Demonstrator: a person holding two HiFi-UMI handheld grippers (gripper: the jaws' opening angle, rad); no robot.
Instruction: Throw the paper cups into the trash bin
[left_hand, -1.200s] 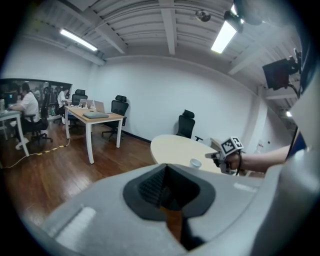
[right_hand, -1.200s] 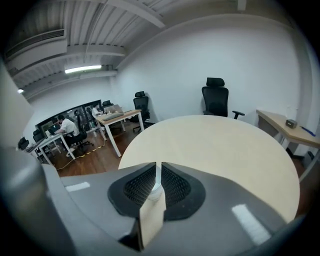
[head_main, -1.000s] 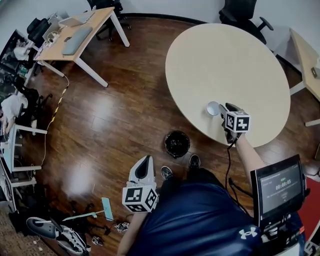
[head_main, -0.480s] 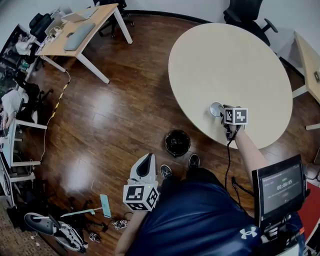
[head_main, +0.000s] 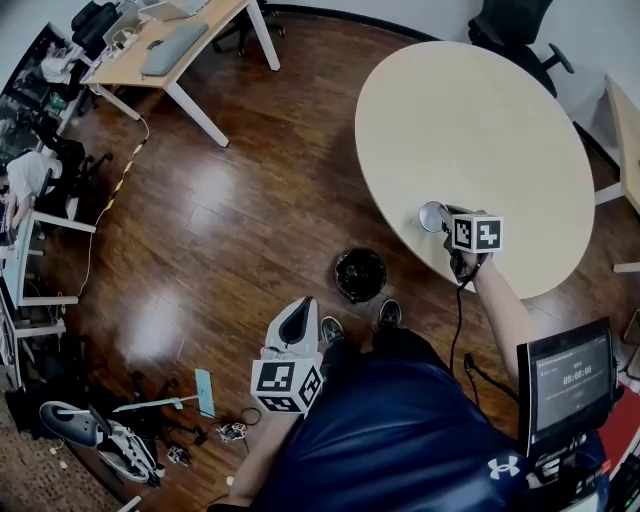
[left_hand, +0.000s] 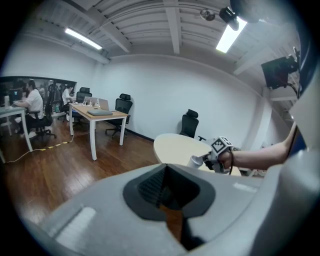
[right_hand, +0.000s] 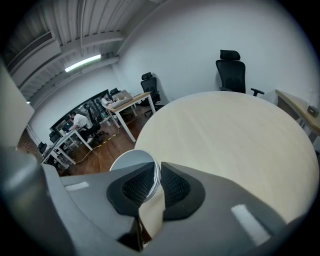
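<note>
A white paper cup (head_main: 432, 215) stands near the front edge of the round beige table (head_main: 470, 120). My right gripper (head_main: 443, 221) has just been closing its jaws, and they now pinch the cup's wall; in the right gripper view the cup's rim (right_hand: 131, 161) sticks out between the pads. The black trash bin (head_main: 360, 275) sits on the wooden floor below the table's edge, left of the cup. My left gripper (head_main: 297, 326) hangs low near my knee, shut with nothing in it. The left gripper view shows the cup (left_hand: 196, 161) and table (left_hand: 175, 144) ahead.
A desk with a laptop (head_main: 170, 40) stands at the far left, and an office chair (head_main: 512, 28) behind the table. My shoes (head_main: 388, 315) are beside the bin. Cables and clutter (head_main: 100, 440) lie at the lower left. A screen (head_main: 565, 380) hangs at my right side.
My right gripper has moved in onto the cup and closed on its wall. The left gripper has stayed put.
</note>
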